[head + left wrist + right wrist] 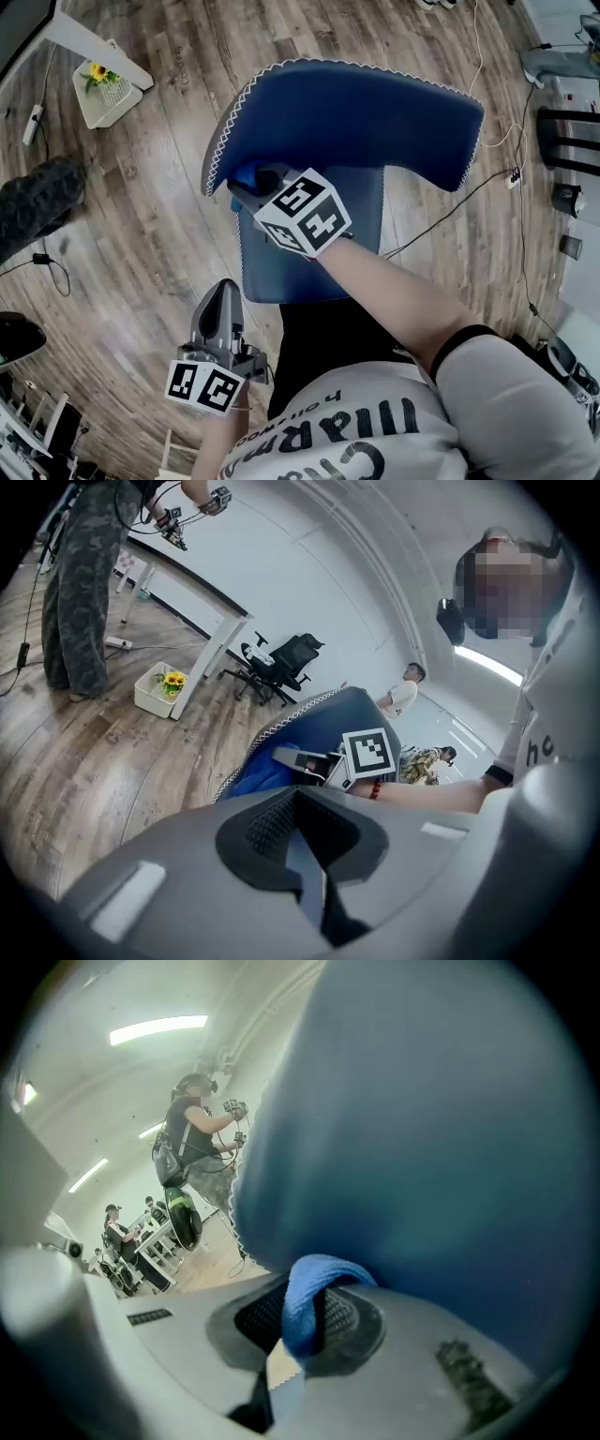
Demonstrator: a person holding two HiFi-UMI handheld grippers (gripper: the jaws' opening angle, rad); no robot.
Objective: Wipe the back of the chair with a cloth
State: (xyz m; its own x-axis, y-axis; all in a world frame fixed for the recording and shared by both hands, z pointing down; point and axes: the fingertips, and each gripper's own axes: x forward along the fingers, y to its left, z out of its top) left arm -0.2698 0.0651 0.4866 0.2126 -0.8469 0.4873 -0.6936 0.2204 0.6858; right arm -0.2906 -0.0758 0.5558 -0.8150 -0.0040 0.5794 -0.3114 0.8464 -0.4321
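The blue chair has its back [347, 112] tilted toward me and its seat [366, 202] below. My right gripper [251, 180], under its marker cube [302, 214], is shut on a blue cloth [246, 174] and presses it against the left part of the chair back. In the right gripper view the cloth [305, 1297] loops out from between the jaws of the right gripper [298, 1340], and the chair back [422, 1147] fills the frame. My left gripper [223, 292] hangs low beside the seat, shut and empty. The left gripper [305, 850] looks toward the chair [319, 714] and the cloth [258, 778].
A white basket with a sunflower [105, 89] stands by a white table leg [94, 47] at the far left. Cables [450, 202] run over the wooden floor right of the chair. A person in camouflage trousers [84, 592] and a black office chair [281, 663] are further off.
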